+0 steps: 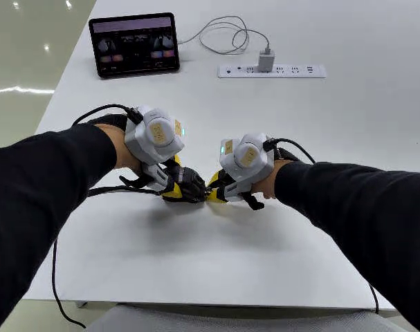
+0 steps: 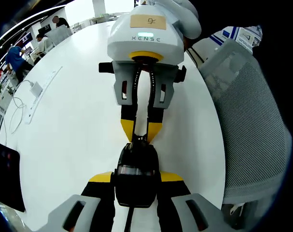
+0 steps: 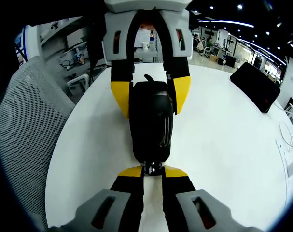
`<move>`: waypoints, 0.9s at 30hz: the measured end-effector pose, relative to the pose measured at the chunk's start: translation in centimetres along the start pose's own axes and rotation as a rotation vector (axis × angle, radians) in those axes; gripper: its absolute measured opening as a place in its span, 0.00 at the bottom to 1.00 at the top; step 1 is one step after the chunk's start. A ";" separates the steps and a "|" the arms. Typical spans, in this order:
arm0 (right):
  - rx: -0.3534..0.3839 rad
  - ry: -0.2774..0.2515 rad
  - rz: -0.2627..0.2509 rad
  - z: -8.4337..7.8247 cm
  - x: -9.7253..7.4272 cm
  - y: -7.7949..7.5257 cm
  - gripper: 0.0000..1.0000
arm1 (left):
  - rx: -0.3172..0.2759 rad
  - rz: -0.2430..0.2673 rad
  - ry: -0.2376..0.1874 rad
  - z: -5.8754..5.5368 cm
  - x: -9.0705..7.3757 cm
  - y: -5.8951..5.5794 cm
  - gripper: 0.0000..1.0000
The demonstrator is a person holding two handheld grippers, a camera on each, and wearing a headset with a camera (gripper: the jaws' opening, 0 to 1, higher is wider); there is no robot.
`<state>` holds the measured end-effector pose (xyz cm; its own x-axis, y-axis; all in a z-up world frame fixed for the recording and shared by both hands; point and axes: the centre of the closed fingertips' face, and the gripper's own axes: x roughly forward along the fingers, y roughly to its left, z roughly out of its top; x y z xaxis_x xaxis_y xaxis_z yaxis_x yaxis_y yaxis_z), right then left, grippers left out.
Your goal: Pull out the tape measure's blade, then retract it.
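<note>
Left gripper [image 2: 135, 178], lower centre, clamps glossy black tape measure [image 2: 136, 162]; right gripper [image 3: 153, 172] pinches its blade hook [image 3: 152, 167].

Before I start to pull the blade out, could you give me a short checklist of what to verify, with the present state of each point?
1. Left claw clamps the tape measure by its case: ok.
2. Right claw is closed on the blade hook: ok.
3. Nothing is pulled out yet, the two claws almost meet: ok.
4. Lock on the case is released: cannot tell.
5. Table gives bare room on the right claw's side for the pull: ok.
6. Tablet and power strip lie far from the work: ok.
</note>
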<state>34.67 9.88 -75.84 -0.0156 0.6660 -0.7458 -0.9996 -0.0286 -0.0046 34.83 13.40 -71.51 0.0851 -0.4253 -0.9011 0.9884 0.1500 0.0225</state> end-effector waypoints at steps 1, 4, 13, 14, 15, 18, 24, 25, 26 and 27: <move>0.001 0.001 0.001 -0.1 -0.1 0.0 0.09 | 0.001 0.000 -0.001 0.0 0.0 0.0 0.29; 0.007 0.003 0.001 -0.3 -0.2 0.0 0.09 | -0.001 0.000 -0.004 0.0 0.0 0.0 0.29; -0.012 0.031 0.005 -0.2 0.0 0.1 0.12 | 0.004 0.004 -0.002 0.0 0.0 0.0 0.29; -0.011 0.033 0.004 -0.2 0.0 0.1 0.12 | 0.003 0.004 -0.002 0.1 0.0 0.0 0.29; -0.016 0.034 0.002 -0.1 0.0 0.1 0.12 | 0.003 0.004 -0.003 0.0 0.0 0.0 0.29; -0.029 0.035 -0.004 -0.1 0.4 0.1 0.12 | 0.005 0.002 -0.003 0.0 0.0 0.0 0.29; -0.013 0.023 -0.005 0.5 0.6 0.0 0.11 | -0.001 0.004 -0.001 0.0 0.0 0.0 0.29; -0.006 0.023 -0.007 0.4 0.6 0.0 0.11 | -0.002 0.005 -0.003 0.0 0.0 0.0 0.29; -0.014 0.025 -0.007 0.4 0.6 0.0 0.10 | -0.003 0.005 -0.004 0.0 0.0 0.0 0.29; -0.014 0.026 -0.008 0.4 0.6 0.0 0.10 | -0.005 0.006 -0.005 0.0 0.0 0.0 0.29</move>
<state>34.63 10.54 -75.99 -0.0070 0.6465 -0.7628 -0.9992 -0.0338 -0.0195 34.83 13.47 -71.49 0.0911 -0.4286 -0.8989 0.9873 0.1568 0.0253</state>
